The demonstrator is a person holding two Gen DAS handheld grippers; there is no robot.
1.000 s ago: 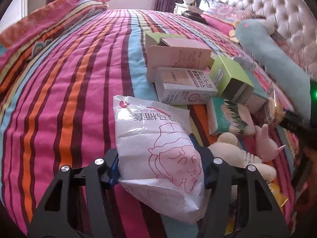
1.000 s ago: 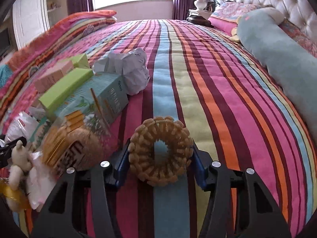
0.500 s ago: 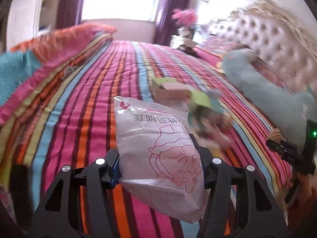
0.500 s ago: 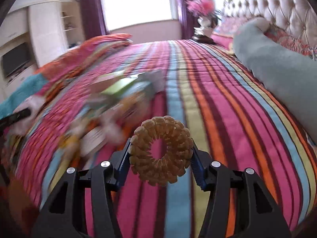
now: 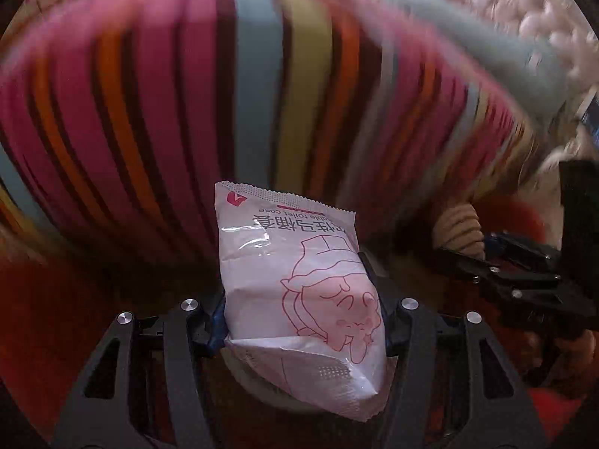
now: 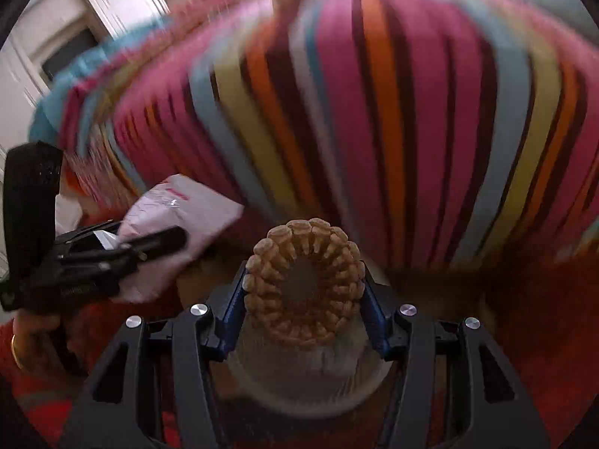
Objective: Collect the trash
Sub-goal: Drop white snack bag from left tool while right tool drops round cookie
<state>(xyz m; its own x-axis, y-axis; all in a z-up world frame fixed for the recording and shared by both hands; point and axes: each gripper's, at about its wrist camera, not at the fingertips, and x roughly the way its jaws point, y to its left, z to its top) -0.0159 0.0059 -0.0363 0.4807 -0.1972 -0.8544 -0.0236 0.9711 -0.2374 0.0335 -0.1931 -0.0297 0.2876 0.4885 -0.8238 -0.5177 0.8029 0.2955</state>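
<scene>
A white packet with a pink cartoon print (image 5: 295,284) stands upright between the blue pads of my left gripper (image 5: 299,321), which is shut on it. My right gripper (image 6: 303,288) is shut on a tan woven ring (image 6: 262,273), held flat towards the camera. Under both grippers sits a pale round bin (image 6: 299,370), its rim partly hidden by the fingers; it also shows as the bin (image 5: 258,385) below the packet. The two grippers hang side by side: the right gripper (image 5: 483,258) with the ring (image 5: 458,228) at the right, the left gripper (image 6: 149,247) with the packet (image 6: 179,205) at the left.
The striped bedcover (image 5: 262,75) drops over the bed's edge just beyond the grippers, blurred by motion. A pale blue bolster (image 5: 468,37) and tufted headboard (image 5: 543,18) lie at the upper right. A red floor (image 6: 543,336) surrounds the bin. White cabinets (image 6: 56,37) stand far left.
Both grippers have swung away from the pile of boxes on the bed and down past its edge, over the pale bin. The pile is out of view. Both grips are unchanged.
</scene>
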